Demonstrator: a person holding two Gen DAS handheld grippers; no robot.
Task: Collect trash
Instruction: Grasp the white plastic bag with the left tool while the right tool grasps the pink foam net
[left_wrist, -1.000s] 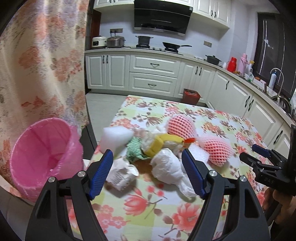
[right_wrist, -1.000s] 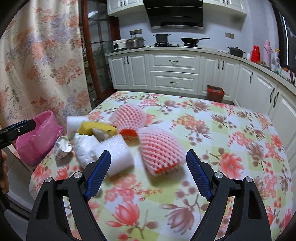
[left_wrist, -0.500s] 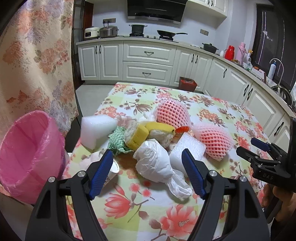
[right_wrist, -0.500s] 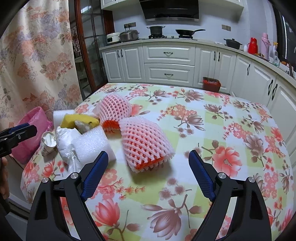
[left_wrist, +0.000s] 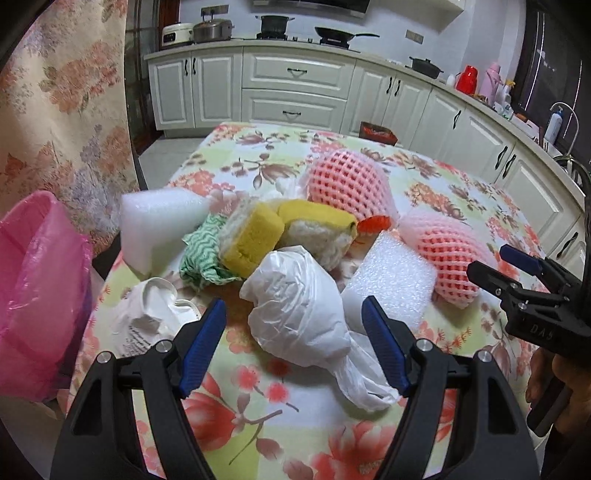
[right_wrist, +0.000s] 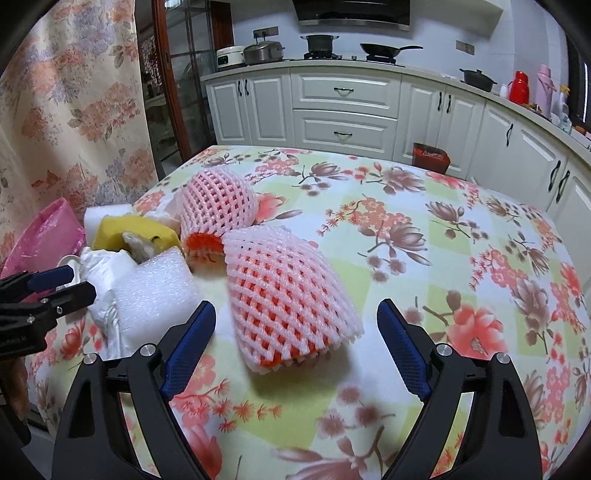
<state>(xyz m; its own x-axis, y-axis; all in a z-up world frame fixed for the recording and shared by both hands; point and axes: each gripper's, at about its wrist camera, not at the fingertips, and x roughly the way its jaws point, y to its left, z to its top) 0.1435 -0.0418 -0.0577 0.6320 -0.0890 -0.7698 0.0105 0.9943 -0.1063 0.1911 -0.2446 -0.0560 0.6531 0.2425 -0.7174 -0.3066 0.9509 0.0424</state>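
Left wrist view: my left gripper (left_wrist: 293, 343) is closing, jaws on either side of the crumpled white plastic bag (left_wrist: 299, 314) but not yet pressing it — nothing held. The pink-lined bin (left_wrist: 40, 295) waits off the table's edge to my left.

Right wrist view: my right gripper (right_wrist: 295, 350) stands wide open and empty, framing the near pink foam net (right_wrist: 288, 291) (orange lining showing at its mouth). I judge both picks are just starting — next I need to lower, pinch gently, then carry to the bin.

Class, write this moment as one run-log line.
left gripper: open, closing around white bag | right gripper: open, near net sleeve | bin: beside table
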